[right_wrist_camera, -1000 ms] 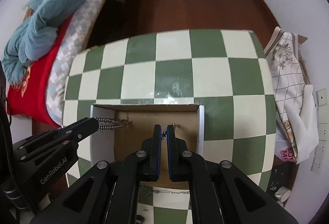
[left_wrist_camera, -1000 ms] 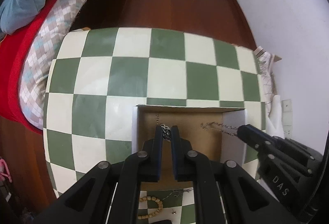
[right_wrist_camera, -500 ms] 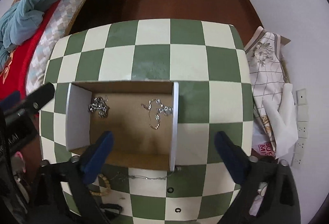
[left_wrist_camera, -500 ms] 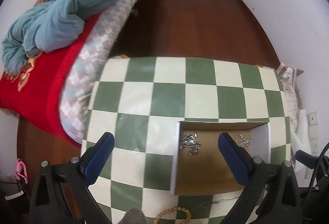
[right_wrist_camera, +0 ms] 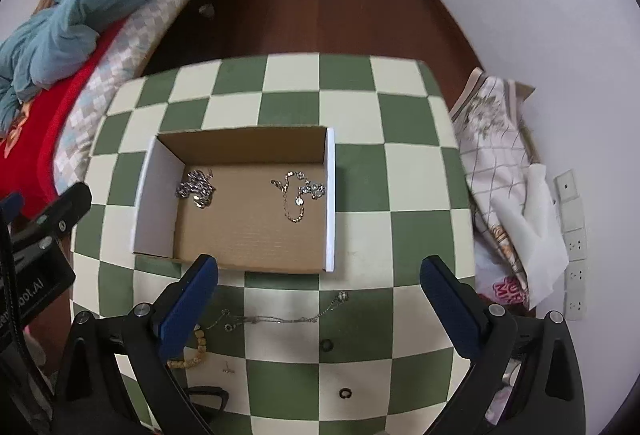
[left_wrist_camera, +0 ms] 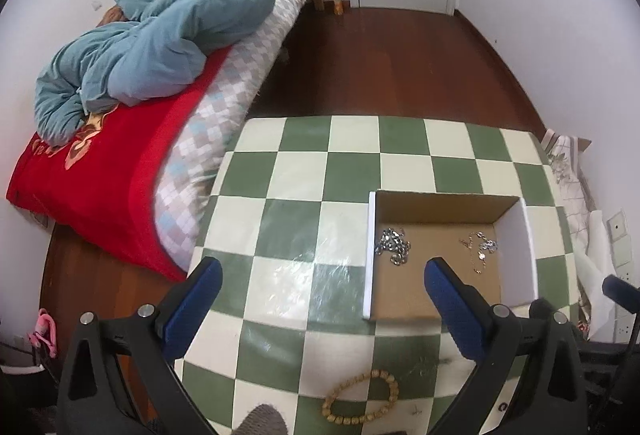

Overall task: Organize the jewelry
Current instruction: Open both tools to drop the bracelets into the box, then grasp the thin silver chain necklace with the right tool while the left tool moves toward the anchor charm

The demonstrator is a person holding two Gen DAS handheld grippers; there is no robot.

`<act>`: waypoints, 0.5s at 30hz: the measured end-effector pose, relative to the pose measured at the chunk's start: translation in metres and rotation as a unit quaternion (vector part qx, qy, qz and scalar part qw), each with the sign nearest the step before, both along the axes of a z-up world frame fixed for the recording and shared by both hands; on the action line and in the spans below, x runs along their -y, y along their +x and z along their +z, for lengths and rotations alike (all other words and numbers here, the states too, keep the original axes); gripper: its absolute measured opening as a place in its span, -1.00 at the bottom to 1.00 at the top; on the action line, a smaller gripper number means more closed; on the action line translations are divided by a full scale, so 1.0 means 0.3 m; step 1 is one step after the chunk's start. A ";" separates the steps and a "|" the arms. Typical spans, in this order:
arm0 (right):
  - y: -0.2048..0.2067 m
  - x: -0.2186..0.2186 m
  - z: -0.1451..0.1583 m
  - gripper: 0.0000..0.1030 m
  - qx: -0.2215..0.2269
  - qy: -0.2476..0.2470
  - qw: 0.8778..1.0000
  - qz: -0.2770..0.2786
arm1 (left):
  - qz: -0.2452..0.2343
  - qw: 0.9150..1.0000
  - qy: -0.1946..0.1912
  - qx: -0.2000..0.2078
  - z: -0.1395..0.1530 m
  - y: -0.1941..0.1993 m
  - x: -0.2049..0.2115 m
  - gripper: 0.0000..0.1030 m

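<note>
- Setting: a bedroom with a wood floor [left_wrist_camera: 380, 63]; a bed [left_wrist_camera: 132, 171] carries a red cover and a blue quilt [left_wrist_camera: 160, 47].
- Surface: a table [right_wrist_camera: 292, 83] under a green-and-cream checked cloth.
- Box [right_wrist_camera: 330, 195]: an open cardboard tray with white side walls, resting on the table.
- Chain [right_wrist_camera: 197, 188]: a bunched silver chain on the box floor, near its left wall.
- Necklace [right_wrist_camera: 298, 195]: a fine gold-and-silver piece on the box floor, near its right wall and apart from the chain.
- Outside the box, on the cloth before it: a thin chain [right_wrist_camera: 280, 318], a bead bracelet [left_wrist_camera: 360, 401] and two small dark rings [right_wrist_camera: 327, 345].
- Left gripper [left_wrist_camera: 320, 287]: jaws wide apart, nothing between them, above the cloth left of the box.
- Right gripper [right_wrist_camera: 318, 283]: jaws wide apart, empty, above the near edge of the box.
</note>
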State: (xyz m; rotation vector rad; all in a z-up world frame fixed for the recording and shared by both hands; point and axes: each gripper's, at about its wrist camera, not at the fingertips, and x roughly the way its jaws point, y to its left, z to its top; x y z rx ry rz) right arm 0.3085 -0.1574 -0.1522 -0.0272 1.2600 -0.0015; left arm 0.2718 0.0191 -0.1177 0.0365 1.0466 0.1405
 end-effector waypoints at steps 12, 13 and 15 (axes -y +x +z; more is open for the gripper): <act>-0.197 -0.019 0.231 0.98 0.104 0.004 0.995 0.005 | 0.008 0.998 -0.004 0.069 0.180 -0.218 -0.029 0.99; -0.214 -0.017 0.248 0.98 0.108 0.011 0.994 0.003 | 0.007 0.997 -0.002 0.073 0.193 -0.233 -0.027 0.99; -0.248 -0.002 0.272 0.98 0.116 0.026 0.993 -0.001 | 0.006 0.997 0.001 0.080 0.212 -0.259 -0.021 0.99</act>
